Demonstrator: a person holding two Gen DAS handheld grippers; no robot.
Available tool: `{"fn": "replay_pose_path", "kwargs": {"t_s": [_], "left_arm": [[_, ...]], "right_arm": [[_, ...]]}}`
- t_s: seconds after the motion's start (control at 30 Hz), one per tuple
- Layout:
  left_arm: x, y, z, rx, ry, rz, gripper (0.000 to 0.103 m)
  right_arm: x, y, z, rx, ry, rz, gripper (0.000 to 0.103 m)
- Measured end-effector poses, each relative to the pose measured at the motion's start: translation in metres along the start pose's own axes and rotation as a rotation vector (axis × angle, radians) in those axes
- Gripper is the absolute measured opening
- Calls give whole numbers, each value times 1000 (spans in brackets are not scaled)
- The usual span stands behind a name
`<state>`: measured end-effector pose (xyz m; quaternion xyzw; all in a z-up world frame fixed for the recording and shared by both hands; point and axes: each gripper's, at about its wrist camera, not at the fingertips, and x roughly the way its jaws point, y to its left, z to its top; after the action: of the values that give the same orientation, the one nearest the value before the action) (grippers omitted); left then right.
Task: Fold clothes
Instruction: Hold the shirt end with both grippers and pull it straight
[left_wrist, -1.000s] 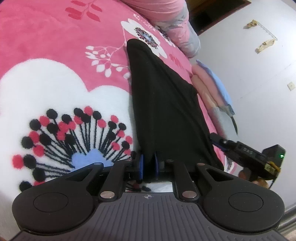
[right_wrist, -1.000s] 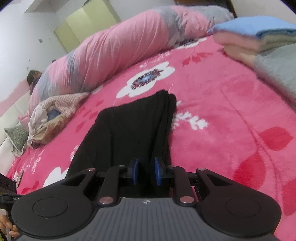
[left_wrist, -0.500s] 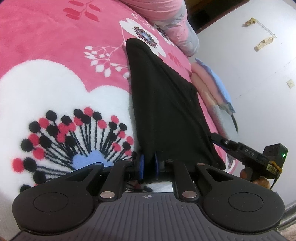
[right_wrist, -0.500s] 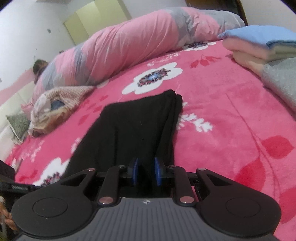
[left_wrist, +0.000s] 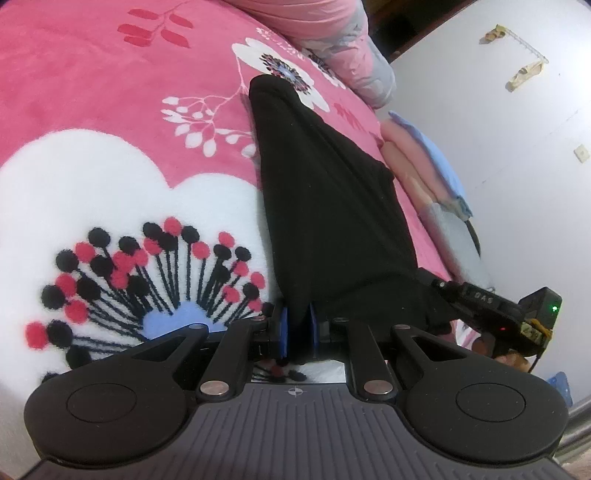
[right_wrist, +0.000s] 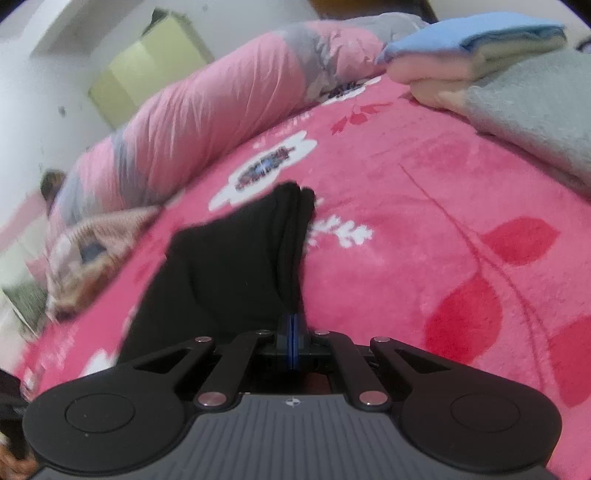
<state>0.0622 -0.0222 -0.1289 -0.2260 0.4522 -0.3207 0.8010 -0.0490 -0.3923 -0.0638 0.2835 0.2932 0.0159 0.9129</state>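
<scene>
The left gripper (left_wrist: 298, 331) has its blue pads (left_wrist: 283, 334) close together with a fold of the black garment (left_wrist: 332, 206) pinched between them, at the garment's near end. It points forward and somewhat downward along the length of the cloth, and its black linkage arms spread flat just above the blanket.

The right gripper (right_wrist: 293, 341) has just been closing its jaws, and its blue pads (right_wrist: 291, 341) now meet with almost no gap. The near right-hand edge of the black garment (right_wrist: 236, 258) runs straight down into them, so it appears clamped on that thin edge. This gripper also tilts downward, aimed along the garment's bunched right side. In the left wrist view the right gripper (left_wrist: 491, 314) shows from the side at the garment's near right corner, with part of a hand (left_wrist: 506, 352) under it.

The garment lies stretched lengthwise on the pink flowered blanket (left_wrist: 110, 92), narrow at the far end and wider toward the grippers, which hold its two near corners. Its far tip lies by a white flower printed on the blanket.

Toward the blanket's right edge sits a stack of folded clothes (right_wrist: 480, 62), blue on top of pale pink and grey beside it. Along the far edge lies a rolled pink and grey quilt (right_wrist: 221, 103), with a crumpled patterned cloth (right_wrist: 88, 258) near the far left corner.
</scene>
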Motion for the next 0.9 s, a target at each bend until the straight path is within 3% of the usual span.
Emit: {"fn": "replay_pose_path", "kwargs": {"t_s": [0.17, 0.27, 0.33, 0.4, 0.43, 0.53, 0.57, 0.67, 0.9], "left_arm": [[1, 0, 0, 3, 0, 1, 13], [1, 0, 0, -1, -1, 0, 13], [0, 0, -1, -7, -3, 0, 13], [0, 0, -1, -14, -6, 0, 13], [0, 1, -2, -18, -8, 0, 13], [-1, 1, -2, -22, -11, 1, 13], [-1, 1, -2, -21, -11, 1, 13], [-1, 1, -2, -16, -11, 1, 13], [-1, 1, -2, -5, -13, -3, 13]], "right_arm": [[-34, -8, 5, 57, -42, 42, 2], [-50, 2, 1, 15, -41, 53, 4], [-55, 12, -6, -23, -25, 65, 10], [-52, 19, -13, -55, -4, 66, 24], [-50, 22, -17, -69, 8, 65, 24], [-45, 27, -27, -104, 20, 36, 16], [-45, 28, -30, -116, 15, 20, 2], [-54, 21, -33, -67, -29, 16, 1], [-52, -4, -41, 52, -29, 20, 1]]}}
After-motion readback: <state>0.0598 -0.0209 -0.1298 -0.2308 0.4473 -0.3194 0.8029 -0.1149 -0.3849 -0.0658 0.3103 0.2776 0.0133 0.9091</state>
